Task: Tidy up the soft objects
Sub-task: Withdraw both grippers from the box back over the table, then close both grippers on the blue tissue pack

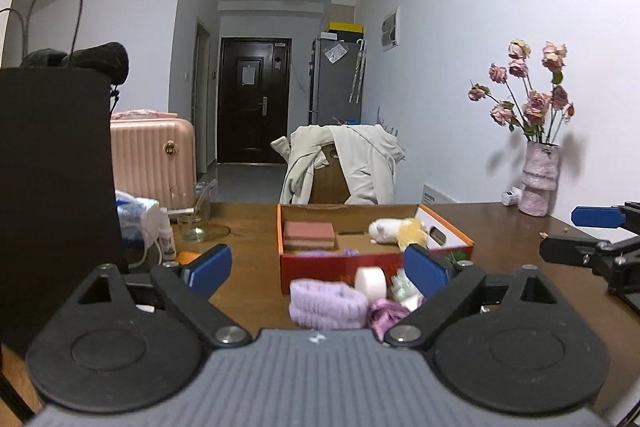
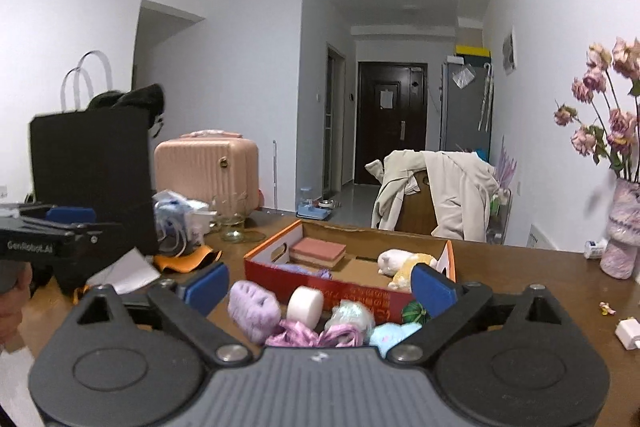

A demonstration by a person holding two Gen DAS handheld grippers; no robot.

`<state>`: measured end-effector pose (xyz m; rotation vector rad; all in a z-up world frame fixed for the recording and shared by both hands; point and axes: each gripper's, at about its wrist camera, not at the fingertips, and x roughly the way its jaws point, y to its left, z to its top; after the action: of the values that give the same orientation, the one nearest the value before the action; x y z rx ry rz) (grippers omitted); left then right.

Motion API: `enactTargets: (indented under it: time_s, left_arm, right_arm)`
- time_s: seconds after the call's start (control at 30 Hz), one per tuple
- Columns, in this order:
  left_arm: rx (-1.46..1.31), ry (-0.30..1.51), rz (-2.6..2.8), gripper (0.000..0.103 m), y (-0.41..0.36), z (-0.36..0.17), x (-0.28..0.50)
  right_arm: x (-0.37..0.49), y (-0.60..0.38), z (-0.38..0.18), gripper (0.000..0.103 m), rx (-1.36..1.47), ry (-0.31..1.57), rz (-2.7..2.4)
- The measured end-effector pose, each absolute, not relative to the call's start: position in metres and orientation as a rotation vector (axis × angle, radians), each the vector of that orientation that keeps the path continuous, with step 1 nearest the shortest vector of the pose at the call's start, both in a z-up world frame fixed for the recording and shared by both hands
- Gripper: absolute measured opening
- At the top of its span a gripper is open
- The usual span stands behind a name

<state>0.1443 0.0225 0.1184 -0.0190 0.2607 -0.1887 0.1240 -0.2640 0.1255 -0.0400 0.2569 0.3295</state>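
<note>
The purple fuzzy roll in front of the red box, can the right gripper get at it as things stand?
Probably yes: the right gripper is open and empty, and the purple fuzzy roll lies uncovered between its fingers' line, near the left one.

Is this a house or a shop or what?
It looks like someone's home, probably a flat. There is a front door down a hallway, a pink suitcase, and a coat over a chair by the wooden table.
</note>
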Motion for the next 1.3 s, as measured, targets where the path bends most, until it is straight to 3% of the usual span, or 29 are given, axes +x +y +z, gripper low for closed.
enactTargets:
  time_s: [0.33, 0.73, 0.77, 0.93, 1.0, 1.07, 1.13, 1.3]
  left_arm:
    - [-0.043, 0.343, -0.243, 0.099, 0.025, 0.072, 0.102]
    - [-0.018, 0.436, -0.253, 0.097, 0.005, 0.031, 0.108]
    - [-0.016, 0.444, -0.257, 0.096, 0.004, 0.029, 0.110]
    - [-0.068, 0.519, -0.277, 0.057, 0.000, 0.015, 0.128]
    - [-0.110, 0.558, -0.290, 0.055, -0.002, 0.008, 0.138]
    - [-0.149, 0.602, -0.295, 0.048, -0.005, 0.001, 0.151]
    - [-0.185, 0.631, -0.314, 0.043, -0.006, -0.004, 0.162]
    - [-0.277, 0.705, -0.361, 0.037, -0.006, -0.014, 0.188]
  right_arm:
    - [0.076, -0.252, 0.079, 0.100, -0.011, 0.330, 0.339]
    - [0.089, -0.259, 0.034, 0.100, 0.063, 0.433, 0.301]
    - [0.093, -0.258, 0.031, 0.099, 0.069, 0.443, 0.305]
    - [0.123, -0.257, 0.019, 0.087, 0.108, 0.497, 0.356]
    - [0.140, -0.254, 0.015, 0.080, 0.125, 0.515, 0.387]
    - [0.159, -0.250, 0.013, 0.061, 0.138, 0.540, 0.410]
    - [0.176, -0.244, 0.011, 0.049, 0.145, 0.550, 0.438]
    - [0.225, -0.226, 0.004, 0.043, 0.171, 0.595, 0.515]
